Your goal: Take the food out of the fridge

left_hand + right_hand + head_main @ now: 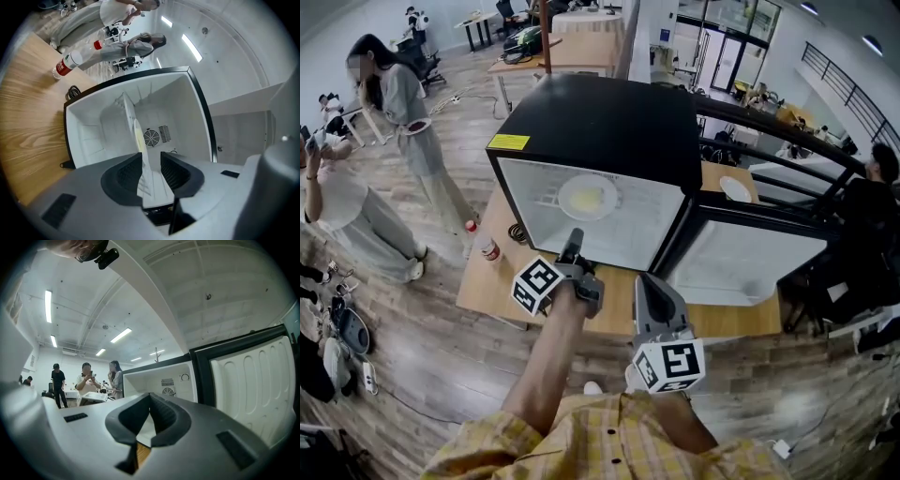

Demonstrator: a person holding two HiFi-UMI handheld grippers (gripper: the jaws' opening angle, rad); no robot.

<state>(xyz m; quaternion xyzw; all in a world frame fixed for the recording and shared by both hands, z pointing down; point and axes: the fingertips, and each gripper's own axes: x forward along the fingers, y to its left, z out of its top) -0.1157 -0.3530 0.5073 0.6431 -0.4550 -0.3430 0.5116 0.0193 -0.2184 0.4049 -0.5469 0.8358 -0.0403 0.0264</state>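
Left gripper (pixel 151 158) first: its fingers (pixel 125 172) stand apart, released, holding nothing. They are rolled onto their side, so what looks like the front of the fridge shelf (pixel 151 185) runs edge-on through the gap, and neither pad presses on it. Just past the fingertips, further back on that shelf, there's the plate (pixel 136 133), a thin sliver from this angle. The head view shows it properly: a white plate with a pale yellow bit of food (pixel 590 198) in the middle, and that's the only thing I can make out inside the fridge (pixel 609 122). Over to the right gripper (pixel 150 398): its fingers (pixel 132 417) are clenched tip to tip on nothing. It hangs outside the fridge, a little back from the opening and beside the left gripper. The door (pixel 750 262) is swung wide to the right, its white inner lining bare as far as I can see. So where are we? I'd call it early going. The door is open and the left gripper is lined up at the mouth of the fridge, but the food sits on its shelf and nothing is gripped yet. What's left, by my reckoning, is the whole lift: close on the plate's rim, draw it out level, and set it on the worktop (pixel 487 281). Out there only a red-capped bottle (pixel 490 249) stands just left of the fridge, and no food has landed on the wood.
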